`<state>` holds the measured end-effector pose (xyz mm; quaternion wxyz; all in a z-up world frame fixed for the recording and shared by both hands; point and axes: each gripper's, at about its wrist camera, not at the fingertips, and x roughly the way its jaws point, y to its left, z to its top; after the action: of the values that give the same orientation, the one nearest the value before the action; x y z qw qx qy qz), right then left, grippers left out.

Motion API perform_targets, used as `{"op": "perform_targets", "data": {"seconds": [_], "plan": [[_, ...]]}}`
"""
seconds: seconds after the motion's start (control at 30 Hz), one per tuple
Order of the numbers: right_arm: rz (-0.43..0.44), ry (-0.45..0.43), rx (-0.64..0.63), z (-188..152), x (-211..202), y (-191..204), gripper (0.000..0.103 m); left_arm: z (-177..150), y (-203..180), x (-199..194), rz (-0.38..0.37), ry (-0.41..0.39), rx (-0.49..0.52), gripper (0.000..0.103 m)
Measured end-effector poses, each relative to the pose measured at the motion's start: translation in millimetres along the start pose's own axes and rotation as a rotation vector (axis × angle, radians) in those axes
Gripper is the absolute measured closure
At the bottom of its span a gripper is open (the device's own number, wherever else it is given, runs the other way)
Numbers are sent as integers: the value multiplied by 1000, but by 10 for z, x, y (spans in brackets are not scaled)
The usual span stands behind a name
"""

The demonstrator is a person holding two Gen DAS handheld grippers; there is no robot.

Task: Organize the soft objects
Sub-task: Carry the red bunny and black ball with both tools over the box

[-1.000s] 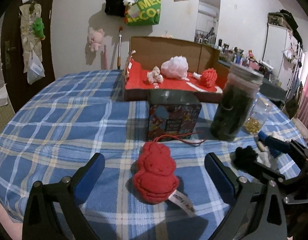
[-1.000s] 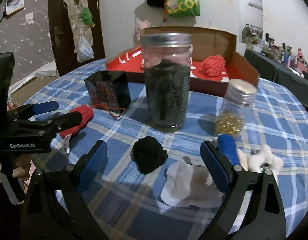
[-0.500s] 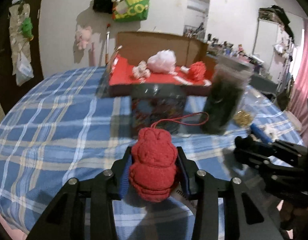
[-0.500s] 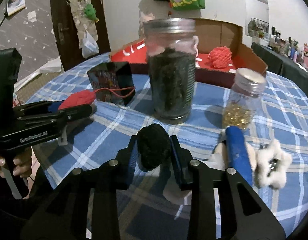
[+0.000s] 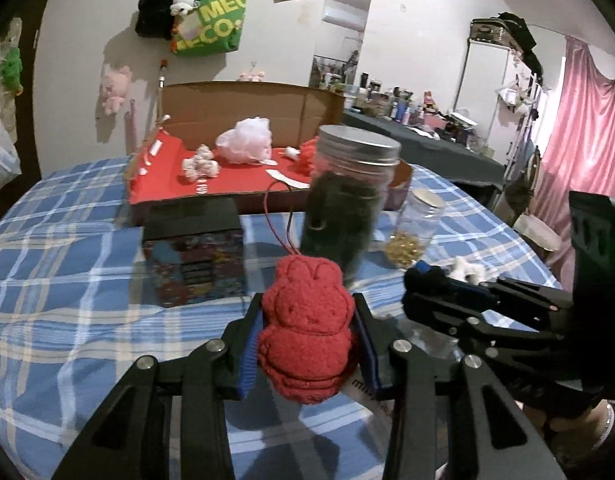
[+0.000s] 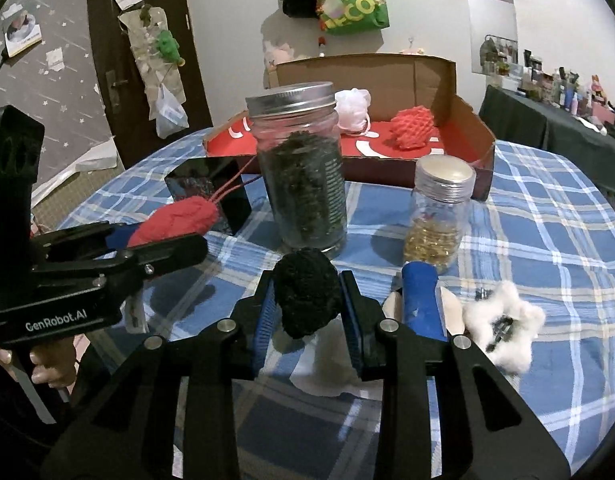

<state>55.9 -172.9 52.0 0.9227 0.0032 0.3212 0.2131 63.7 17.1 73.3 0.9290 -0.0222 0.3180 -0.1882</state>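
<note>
My left gripper (image 5: 307,340) is shut on a red knitted bunny (image 5: 305,320) with a red cord and holds it above the blue plaid table (image 5: 67,280). My right gripper (image 6: 307,312) is shut on a black pom-pom (image 6: 305,290), lifted off the cloth. The bunny also shows in the right wrist view (image 6: 175,220). A cardboard box with a red floor (image 5: 235,176) stands at the back and holds a pink puff (image 5: 245,146), a small beige toy (image 5: 201,166) and a red knitted ball (image 6: 413,126).
A tall jar of dark stuff (image 6: 303,172) and a small jar of gold bits (image 6: 437,216) stand mid-table. A dark printed box (image 5: 195,256) sits left of them. A white fluffy toy (image 6: 503,320), a white cloth (image 6: 327,376) and a blue object (image 6: 421,300) lie near my right gripper.
Both grippers went from open, to shut on their objects, and have now lifted them: the bunny on the left, the pom-pom on the right.
</note>
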Motion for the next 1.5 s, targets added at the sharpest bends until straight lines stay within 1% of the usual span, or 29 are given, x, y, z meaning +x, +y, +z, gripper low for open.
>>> {"op": "perform_targets", "data": {"seconds": [0.07, 0.33, 0.67, 0.83, 1.13, 1.27, 1.5], "plan": [[-1, -2, 1, -1, -5, -6, 73, 6, -30, 29, -13, 5, 7, 60], [3, 7, 4, -5, -1, -36, 73, 6, -92, 119, -15, 23, 21, 60], [3, 5, 10, -9, -10, -63, 73, -11, -8, 154, -8, 39, 5, 60], [21, 7, 50, -10, -35, -143, 73, -47, 140, 122, 5, 45, -24, 60], [-16, -2, 88, -7, -175, -368, 73, -85, 479, 4, 53, 53, -85, 60], [-35, 2, 120, -12, -219, -526, 73, -89, 668, -22, 102, 60, -107, 60], [-66, 13, 178, -16, -244, -799, 73, -93, 1004, -17, 149, 80, -172, 60]]}}
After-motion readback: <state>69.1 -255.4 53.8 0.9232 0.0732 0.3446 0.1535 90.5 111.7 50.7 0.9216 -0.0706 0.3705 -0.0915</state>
